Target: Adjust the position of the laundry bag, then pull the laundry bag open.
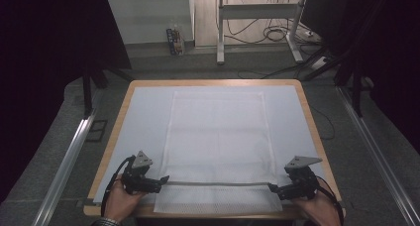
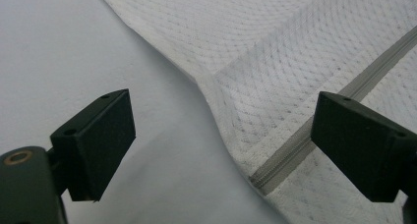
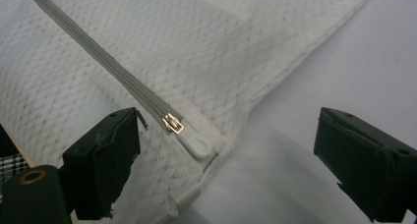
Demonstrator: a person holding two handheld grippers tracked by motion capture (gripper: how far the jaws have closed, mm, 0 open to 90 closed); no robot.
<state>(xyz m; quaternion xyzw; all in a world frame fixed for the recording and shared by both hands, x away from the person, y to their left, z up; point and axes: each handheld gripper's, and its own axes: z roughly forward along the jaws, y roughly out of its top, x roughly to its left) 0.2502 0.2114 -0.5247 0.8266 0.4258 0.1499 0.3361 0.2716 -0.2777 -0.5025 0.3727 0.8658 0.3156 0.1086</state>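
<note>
From the high view I see a white mesh laundry bag (image 1: 218, 141) lying flat on a pale blue-white sheet (image 1: 143, 117) that covers a wooden-edged rectangular table (image 1: 303, 94), with the bag's near end reaching the table's front edge. A grey zipper (image 1: 218, 183) runs straight across the bag close to that near end, from side to side. My left gripper (image 1: 161, 180) sits at the bag's left edge, just where the zipper begins, held in a hand (image 1: 121, 198) that comes up from the bottom of the frame; the right gripper (image 1: 273, 188) sits at the opposite edge, at the zipper's other end, also held in a hand (image 1: 317, 206). Through the left gripper view, the left gripper (image 2: 223, 135) has its two black jaws spread wide, with the bag's hemmed edge (image 2: 216, 111) and the closed end of the zipper (image 2: 290, 155) lying between them, and I see neither pad touching the fabric. Through the right gripper view, the right gripper (image 3: 226, 155) is likewise spread wide: between its jaws lie the bag's corner, a small gold-coloured metal slider (image 3: 173, 123) and a white oval pull tab (image 3: 195, 145) at the end of the zipper (image 3: 98, 62), which looks closed along its visible length. The left-hand jaw there stands just beside the slider; I cannot tell whether it touches the mesh.
</note>
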